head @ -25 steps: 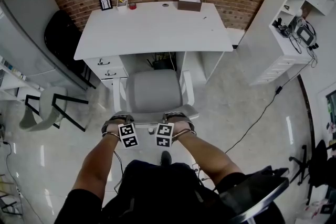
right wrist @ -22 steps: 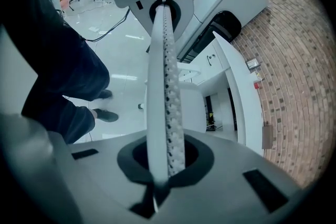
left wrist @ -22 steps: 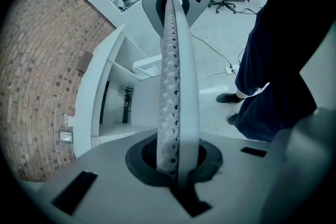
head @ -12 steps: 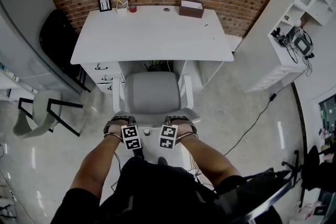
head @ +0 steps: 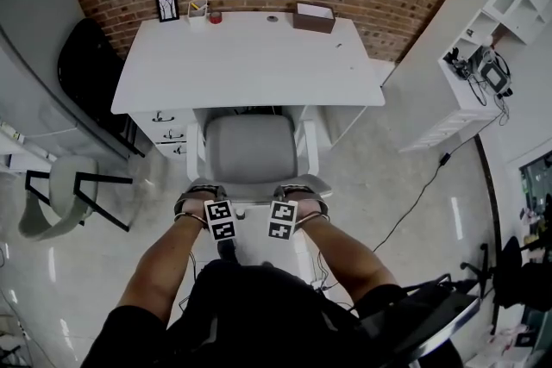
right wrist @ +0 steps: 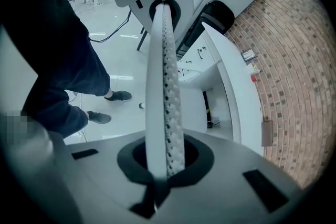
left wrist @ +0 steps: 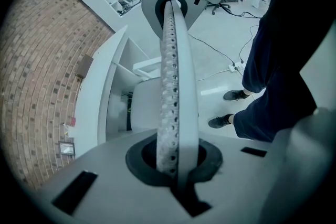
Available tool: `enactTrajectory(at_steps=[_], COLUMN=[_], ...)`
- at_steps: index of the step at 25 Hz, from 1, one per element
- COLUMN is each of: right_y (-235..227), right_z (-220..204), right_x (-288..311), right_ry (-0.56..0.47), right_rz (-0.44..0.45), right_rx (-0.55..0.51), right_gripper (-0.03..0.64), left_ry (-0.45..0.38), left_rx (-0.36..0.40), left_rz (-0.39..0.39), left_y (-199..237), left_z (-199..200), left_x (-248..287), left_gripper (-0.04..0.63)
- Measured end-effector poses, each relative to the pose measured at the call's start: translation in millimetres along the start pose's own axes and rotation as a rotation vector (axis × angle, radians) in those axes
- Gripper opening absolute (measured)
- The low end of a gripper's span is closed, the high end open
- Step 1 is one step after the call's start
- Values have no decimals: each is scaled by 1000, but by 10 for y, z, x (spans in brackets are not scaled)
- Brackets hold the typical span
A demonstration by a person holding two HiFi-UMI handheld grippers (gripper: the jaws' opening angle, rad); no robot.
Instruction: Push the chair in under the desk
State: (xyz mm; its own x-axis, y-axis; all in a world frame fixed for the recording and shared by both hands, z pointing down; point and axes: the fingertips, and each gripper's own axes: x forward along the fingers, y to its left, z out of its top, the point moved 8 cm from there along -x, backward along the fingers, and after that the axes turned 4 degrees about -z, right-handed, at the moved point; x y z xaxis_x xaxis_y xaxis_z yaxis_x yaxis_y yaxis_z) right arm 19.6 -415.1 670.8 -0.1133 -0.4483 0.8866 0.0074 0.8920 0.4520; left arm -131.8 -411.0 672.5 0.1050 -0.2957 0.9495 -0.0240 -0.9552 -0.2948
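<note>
A grey chair [head: 250, 149] with white armrests stands at the white desk [head: 250, 56], its seat front just under the desk's edge. Both grippers sit side by side at the top of the backrest, held in the person's hands. My left gripper [head: 226, 218] is shut and empty, and it points at the right one. My right gripper [head: 276, 220] is shut and empty too. In the left gripper view the shut jaws [left wrist: 170, 5] reach toward the other gripper, with the desk [left wrist: 97, 92] and chair [left wrist: 144, 107] behind. The right gripper view mirrors this [right wrist: 161, 8].
On the desk's far edge stand a picture frame [head: 167, 8], a cup [head: 198, 10] and a brown box [head: 313, 15]. Drawers [head: 168, 129] fill the desk's left side. A grey side chair [head: 60, 194] is at left, white shelves [head: 483, 56] and a floor cable [head: 423, 194] at right.
The chair has slid forward, its seat further under the desk. The person and both grippers have followed it, and the desk looks nearer.
</note>
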Motion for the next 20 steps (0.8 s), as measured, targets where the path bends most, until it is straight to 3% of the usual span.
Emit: enactTrajectory(at_steps=[7, 16, 20], right_y=[-147, -118, -142], right_z=[-62, -78, -76], right_x=[48, 71, -18], right_ry=[1, 14, -72], right_rz=[36, -1, 15], right_rx=[-2, -5, 58], right_gripper=[11, 14, 57], left_ry=[3, -10, -63], left_rx=[-10, -1, -65], left_rz=[-14, 12, 20], left_y=[121, 100, 114], left_z=[57, 62, 43], left_x=[34, 35, -59], left_gripper=[11, 12, 64])
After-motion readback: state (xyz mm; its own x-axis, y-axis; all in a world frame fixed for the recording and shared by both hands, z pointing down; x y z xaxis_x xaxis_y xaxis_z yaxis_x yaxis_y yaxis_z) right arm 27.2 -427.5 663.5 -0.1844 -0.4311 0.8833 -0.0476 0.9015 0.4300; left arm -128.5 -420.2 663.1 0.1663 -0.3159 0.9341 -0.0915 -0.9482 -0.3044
